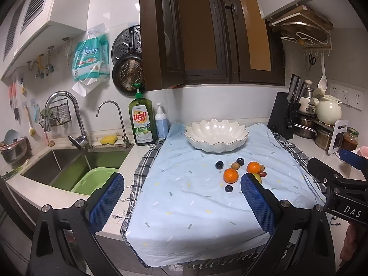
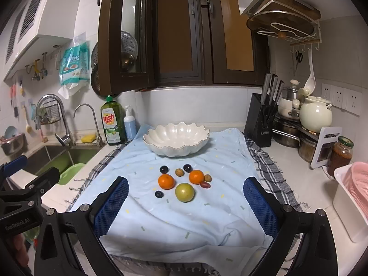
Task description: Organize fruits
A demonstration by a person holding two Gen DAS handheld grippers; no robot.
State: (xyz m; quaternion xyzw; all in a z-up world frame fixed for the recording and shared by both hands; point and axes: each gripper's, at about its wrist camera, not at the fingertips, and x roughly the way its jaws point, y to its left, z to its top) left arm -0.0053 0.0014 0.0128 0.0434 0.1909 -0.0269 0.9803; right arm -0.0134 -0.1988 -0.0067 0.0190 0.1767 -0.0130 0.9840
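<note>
Right gripper (image 2: 185, 203): held wide apart and empty, low over the near edge of the blue cloth (image 2: 184, 225).
Left gripper (image 1: 181, 201): also spread wide with nothing between its pads, off to the right gripper's left, beside the sink (image 1: 69, 161).
Green fruit (image 2: 184, 192): nearest piece, straight ahead of the right gripper and centred between its fingers; from the left gripper it sits behind the right-hand pad, mostly hidden.
Oranges: one (image 2: 166, 181) just beyond and left of the green fruit, the other (image 2: 196, 176) just beyond and right.
Small fruit: dark round ones (image 2: 159, 194), brownish ones (image 2: 179, 172) and a reddish oval (image 2: 205, 185) scattered around the oranges, all on the cloth.
Bowl (image 2: 156, 142): white, scalloped, empty, well beyond the cluster, dead ahead.
Nearer hand: the right, I'd say; its line to the green fruit is straight, no long axis to fuss over as it looks round.
</note>
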